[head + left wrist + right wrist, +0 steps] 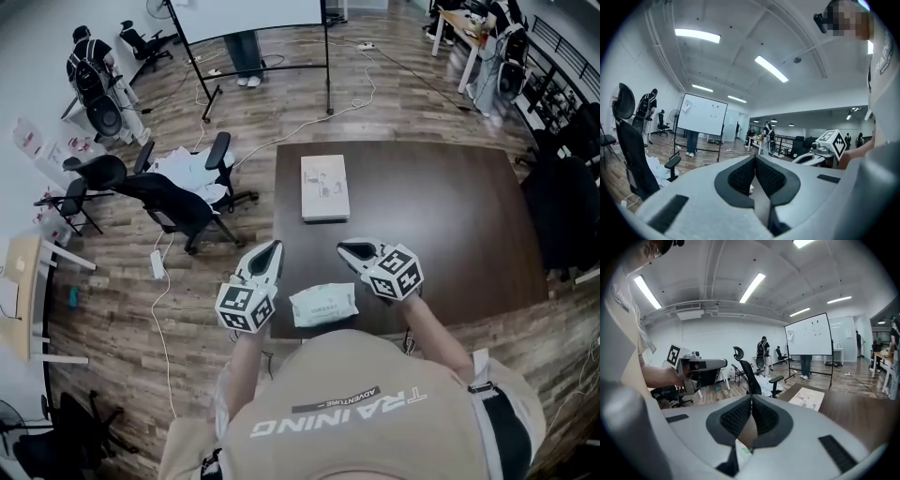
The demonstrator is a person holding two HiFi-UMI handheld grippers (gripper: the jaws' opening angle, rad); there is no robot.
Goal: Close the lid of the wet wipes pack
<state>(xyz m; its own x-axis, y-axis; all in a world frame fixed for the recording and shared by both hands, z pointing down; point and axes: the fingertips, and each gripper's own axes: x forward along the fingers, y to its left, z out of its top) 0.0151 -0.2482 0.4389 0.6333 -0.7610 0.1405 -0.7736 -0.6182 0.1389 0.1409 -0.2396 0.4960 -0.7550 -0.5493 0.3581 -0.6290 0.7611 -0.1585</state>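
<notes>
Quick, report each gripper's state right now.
Left gripper: shut, nothing between its jaws.
Right gripper: shut, nothing held; the wet wipes pack lies ungripped between the two grippers.

Bright, even light, all from long white ceiling strip lights (771,69); they clip to pure white in both gripper views. Head view: shadows soft and faint, dark brown rectangular surface (450,216) reads evenly dark and matte, straight lines bend slightly toward the edges. Gripper views: heavy fisheye, black vignette in the corners, ceiling and walls curve hard. Nearest foreground is soft; black ribbed fingers (736,418) and the room behind are fairly sharp.
</notes>
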